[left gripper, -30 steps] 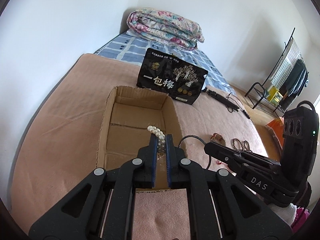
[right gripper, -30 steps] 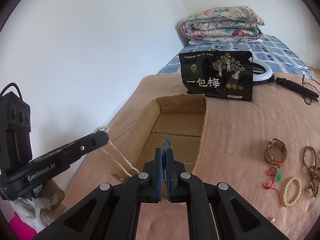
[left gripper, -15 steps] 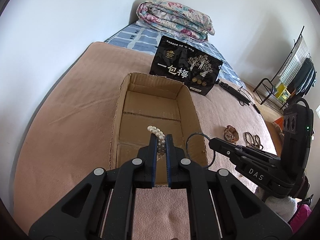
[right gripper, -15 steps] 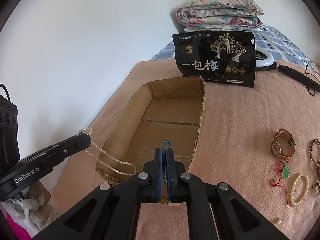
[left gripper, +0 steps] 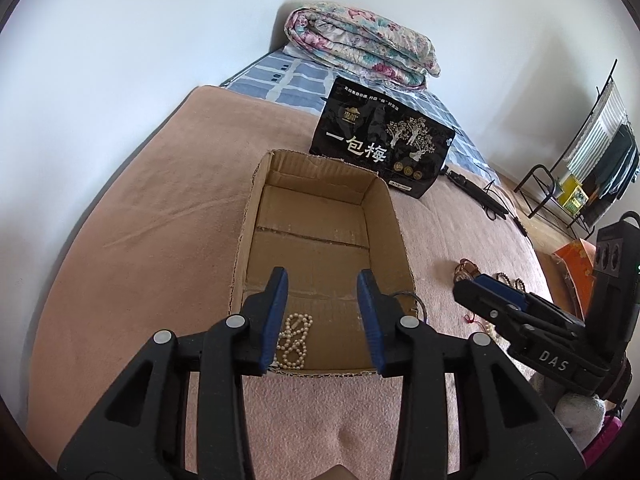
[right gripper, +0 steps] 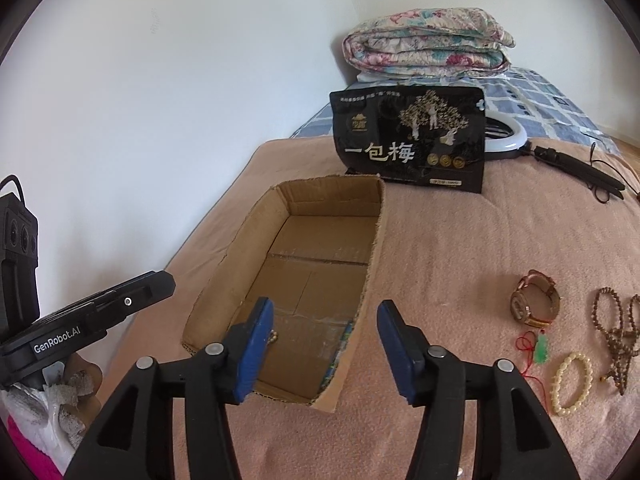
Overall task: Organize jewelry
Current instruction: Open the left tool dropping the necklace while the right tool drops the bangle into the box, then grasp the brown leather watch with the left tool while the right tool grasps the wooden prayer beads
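Prominently, "一包梅" on black pouch (right gripper: pixel 408 140).

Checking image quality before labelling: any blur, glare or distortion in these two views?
Left wrist view: sharp, even daylight, strong fisheye bending; pearl necklace in the cardboard box is crisp. Right wrist view: equally sharp, no glare; the watch reads clearly.

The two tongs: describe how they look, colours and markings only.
Both are matte black plastic with blue pads on the fingers and silver pivot rivets. The left tongs read "GenRobot.AI" in white; the right tongs read "DAS", with a black cable above.
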Available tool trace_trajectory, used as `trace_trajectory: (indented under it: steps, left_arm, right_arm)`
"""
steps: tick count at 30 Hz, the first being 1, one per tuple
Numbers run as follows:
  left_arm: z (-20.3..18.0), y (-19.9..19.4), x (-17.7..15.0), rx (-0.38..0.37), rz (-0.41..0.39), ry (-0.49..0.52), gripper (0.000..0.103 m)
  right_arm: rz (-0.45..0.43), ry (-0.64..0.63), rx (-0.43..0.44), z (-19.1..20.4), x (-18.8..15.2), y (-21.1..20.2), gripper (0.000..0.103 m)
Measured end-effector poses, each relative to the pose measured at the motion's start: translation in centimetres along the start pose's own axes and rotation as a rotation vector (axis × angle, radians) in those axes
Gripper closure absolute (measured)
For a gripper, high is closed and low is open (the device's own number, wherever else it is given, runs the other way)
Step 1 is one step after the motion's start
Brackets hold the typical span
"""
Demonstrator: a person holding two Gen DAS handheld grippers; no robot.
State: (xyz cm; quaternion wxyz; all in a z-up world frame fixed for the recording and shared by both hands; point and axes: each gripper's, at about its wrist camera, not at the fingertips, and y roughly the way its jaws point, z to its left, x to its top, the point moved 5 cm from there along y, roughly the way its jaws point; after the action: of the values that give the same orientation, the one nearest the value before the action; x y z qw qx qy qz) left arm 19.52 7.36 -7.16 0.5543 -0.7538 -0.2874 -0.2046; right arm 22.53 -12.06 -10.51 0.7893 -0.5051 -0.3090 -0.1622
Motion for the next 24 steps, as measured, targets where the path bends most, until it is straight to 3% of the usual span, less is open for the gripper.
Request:
trace_trajectory:
  steps: [2, 11, 19, 24]
  left_arm:
    - [-0.1, -0.1, 0.0, -0.002, -0.001, 0.002, 0.067]
    - [-1.6, -0.1, -0.2, -0.011, -0.005, 0.031, 0.067]
    - [-4.1, 0.2, -0.5, -0.034, -0.015, 0.074, 0.067]
    - [-6.6, 0.6, -0.9, -0.059, -0.024, 0.115, 0.067]
  right_arm:
    - [-0.01, 0.006, -0.009, -0.5, 0.1, -0.5, 0.036]
    - [-0.072, 0.026, -0.054, -3.2, 0.2, -3.5, 0.021]
    - [-0.147, 0.023, -0.151, -7.1, -0.1, -7.2, 0.015]
    - [-0.197, 0.056, -0.21, -10.3, -0.6, -10.0, 0.002]
